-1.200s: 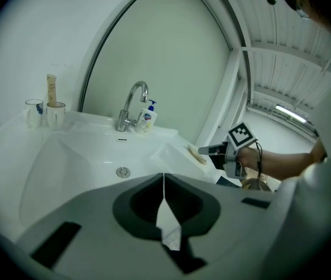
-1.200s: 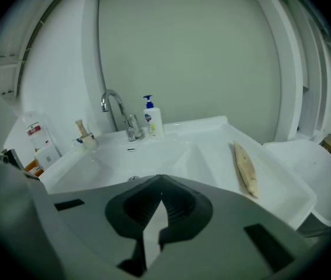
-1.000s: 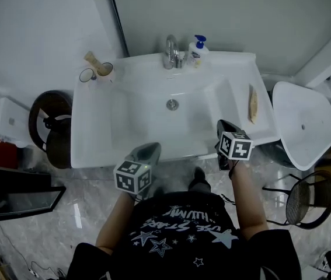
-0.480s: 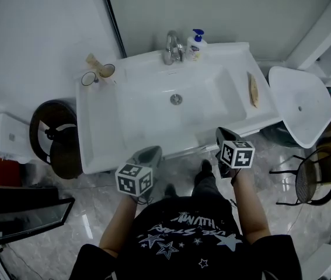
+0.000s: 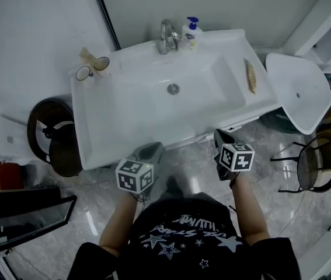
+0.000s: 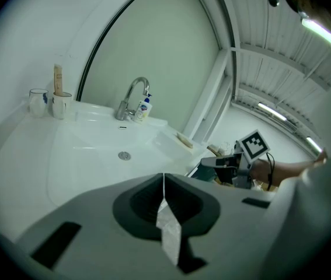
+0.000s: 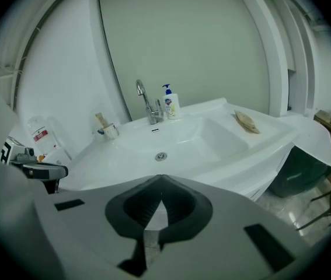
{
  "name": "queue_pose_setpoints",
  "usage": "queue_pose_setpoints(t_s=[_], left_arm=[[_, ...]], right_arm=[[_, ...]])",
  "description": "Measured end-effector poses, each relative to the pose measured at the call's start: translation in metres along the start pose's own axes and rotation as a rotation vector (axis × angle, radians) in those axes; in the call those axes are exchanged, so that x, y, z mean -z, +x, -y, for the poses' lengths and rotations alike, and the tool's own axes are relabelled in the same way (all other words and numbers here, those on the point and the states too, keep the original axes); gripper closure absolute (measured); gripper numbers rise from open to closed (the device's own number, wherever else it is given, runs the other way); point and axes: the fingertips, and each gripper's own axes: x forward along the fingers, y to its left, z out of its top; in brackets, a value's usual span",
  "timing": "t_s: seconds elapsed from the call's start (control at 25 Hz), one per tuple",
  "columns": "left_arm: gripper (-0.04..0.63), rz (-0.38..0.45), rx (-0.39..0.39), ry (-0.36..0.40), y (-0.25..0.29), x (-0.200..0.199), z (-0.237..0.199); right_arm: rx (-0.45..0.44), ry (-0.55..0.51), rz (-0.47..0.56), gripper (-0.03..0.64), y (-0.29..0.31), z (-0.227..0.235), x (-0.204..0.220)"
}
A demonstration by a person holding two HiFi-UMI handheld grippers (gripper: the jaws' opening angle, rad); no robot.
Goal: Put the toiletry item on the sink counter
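Ok so both my grippers are hanging just off the front edge of the sink counter (image 5: 95,115), above the floor and not touching anything. My left gripper (image 5: 152,149) has its jaws clenched flat together with nothing between them, and it's the same with my right gripper (image 5: 219,137): squeezed tight and empty.

The toiletry stuff is all up on the counter. The pump bottle (image 5: 190,34) with the blue top stands upright at the back rim, right next to the tap (image 5: 165,37), on its right side. A clear glass (image 5: 84,73) and a mug (image 5: 102,64) with something tan sticking out of it sit in the back left corner. A flat tan thing (image 5: 250,76) lies on the right ledge; can't tell what it is. The basin itself looks bare.
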Motion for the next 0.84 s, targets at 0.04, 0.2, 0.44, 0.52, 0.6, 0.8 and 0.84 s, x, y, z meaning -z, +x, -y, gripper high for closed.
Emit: queue_pose_setpoints(t_s=[0.04, 0.2, 0.44, 0.52, 0.6, 0.8, 0.84], left_arm=[[0.575, -0.001, 0.000, 0.002, -0.001, 0.001, 0.002], [0.575, -0.002, -0.002, 0.006, -0.003, 0.006, 0.011], [0.575, 0.006, 0.001, 0.030, -0.002, 0.011, 0.046], [0.575, 0.014, 0.000, 0.037, -0.003, 0.014, 0.061], [0.575, 0.020, 0.000, 0.039, -0.006, 0.017, 0.075], [0.575, 0.018, -0.003, 0.043, -0.018, 0.033, 0.106], [0.575, 0.018, -0.007, 0.045, -0.020, 0.037, 0.111]], right_arm=[[-0.008, 0.000, 0.000, 0.603, 0.000, -0.003, 0.001], [-0.038, -0.008, 0.002, 0.603, -0.003, -0.010, 0.006], [-0.058, -0.026, 0.008, 0.603, -0.029, -0.005, 0.015], [-0.064, -0.029, 0.008, 0.603, -0.040, -0.001, 0.020], [-0.073, -0.028, 0.013, 0.603, -0.050, 0.001, 0.022], [-0.102, -0.035, 0.030, 0.603, -0.077, 0.000, 0.031], [-0.108, -0.035, 0.034, 0.603, -0.083, -0.001, 0.033]])
